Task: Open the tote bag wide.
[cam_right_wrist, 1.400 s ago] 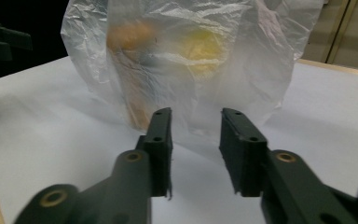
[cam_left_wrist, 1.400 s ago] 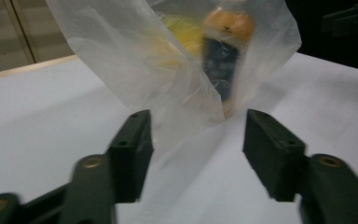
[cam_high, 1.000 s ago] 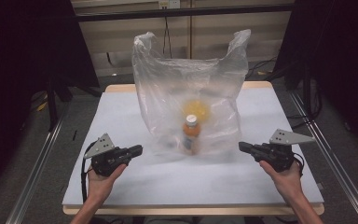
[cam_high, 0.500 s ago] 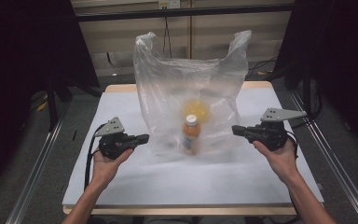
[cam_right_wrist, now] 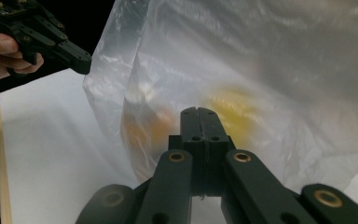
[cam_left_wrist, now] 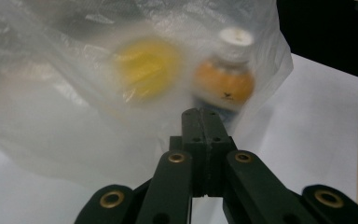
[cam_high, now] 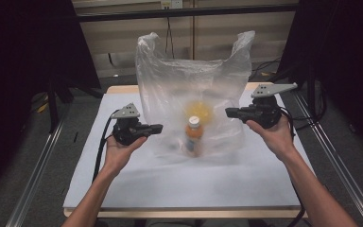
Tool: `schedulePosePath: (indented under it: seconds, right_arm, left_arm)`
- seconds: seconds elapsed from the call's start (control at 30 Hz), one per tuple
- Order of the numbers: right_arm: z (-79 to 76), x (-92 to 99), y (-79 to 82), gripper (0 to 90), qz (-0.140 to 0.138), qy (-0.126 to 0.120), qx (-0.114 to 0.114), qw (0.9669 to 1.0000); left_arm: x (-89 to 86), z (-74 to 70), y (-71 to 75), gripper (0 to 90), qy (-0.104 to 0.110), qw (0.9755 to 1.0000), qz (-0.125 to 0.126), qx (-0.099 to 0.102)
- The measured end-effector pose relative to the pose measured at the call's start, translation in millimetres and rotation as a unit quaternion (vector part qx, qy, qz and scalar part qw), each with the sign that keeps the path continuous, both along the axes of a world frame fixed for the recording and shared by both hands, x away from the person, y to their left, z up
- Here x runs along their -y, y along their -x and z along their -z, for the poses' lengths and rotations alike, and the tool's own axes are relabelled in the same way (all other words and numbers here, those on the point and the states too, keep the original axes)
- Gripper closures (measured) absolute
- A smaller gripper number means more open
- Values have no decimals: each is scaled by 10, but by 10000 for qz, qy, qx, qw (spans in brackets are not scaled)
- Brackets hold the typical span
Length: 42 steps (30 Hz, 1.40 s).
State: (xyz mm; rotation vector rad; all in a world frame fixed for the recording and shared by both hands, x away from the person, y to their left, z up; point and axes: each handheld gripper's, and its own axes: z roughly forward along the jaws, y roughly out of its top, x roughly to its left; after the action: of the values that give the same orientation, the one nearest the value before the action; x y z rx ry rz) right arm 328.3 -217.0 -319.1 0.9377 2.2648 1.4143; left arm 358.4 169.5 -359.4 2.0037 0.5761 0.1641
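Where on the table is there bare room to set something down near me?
The white sheet's near strip, between the forearms, is bare up to the table's front edge. The left margin, beyond the left gripper, is bare too. The middle is crowded: the plastic bag stands there with the bottle inside.

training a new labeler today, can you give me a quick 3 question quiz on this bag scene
1. True or false: the left hand-held gripper has its jaws shut.
2. What stands inside the bag? A) a bottle B) a mug C) a book
3. Fill in: the bottle's cap is ____ in colour.

Key: 1 true; 2 A; 3 white
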Motion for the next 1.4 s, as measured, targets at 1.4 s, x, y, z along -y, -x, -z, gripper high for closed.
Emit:
schedulePosePath:
  seconds: [1.4]
  right_arm:
    - [-1095,-420,-1215,900,273,543,-207,9979]
  left_arm:
    - [208,-403,-639,900,-89,9998,-103,-125]
